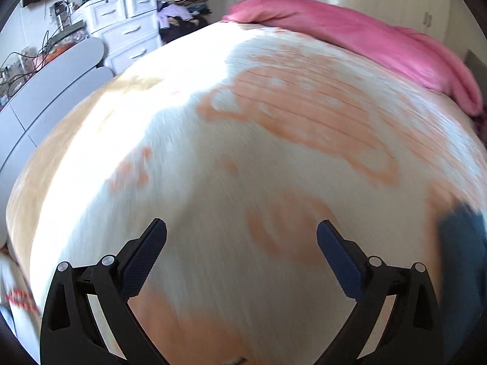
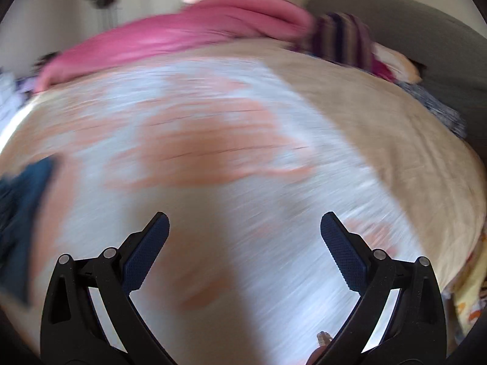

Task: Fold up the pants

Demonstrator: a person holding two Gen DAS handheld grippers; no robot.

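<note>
A dark blue piece of cloth, likely the pants (image 1: pixel 462 249), lies on the bed at the right edge of the left wrist view. It also shows at the left edge of the right wrist view (image 2: pixel 21 210). Both views are blurred. My left gripper (image 1: pixel 242 231) is open and empty above the white and orange bedspread (image 1: pixel 243 140), left of the pants. My right gripper (image 2: pixel 245 223) is open and empty above the same bedspread (image 2: pixel 213 140), right of the pants.
A pink duvet (image 1: pixel 365 36) is bunched along the bed's far side. A striped cloth (image 2: pixel 341 36) and pillows lie near the grey headboard (image 2: pixel 426 30). White drawers (image 1: pixel 127 24) and a cluttered grey desk (image 1: pixel 45 85) stand to the left.
</note>
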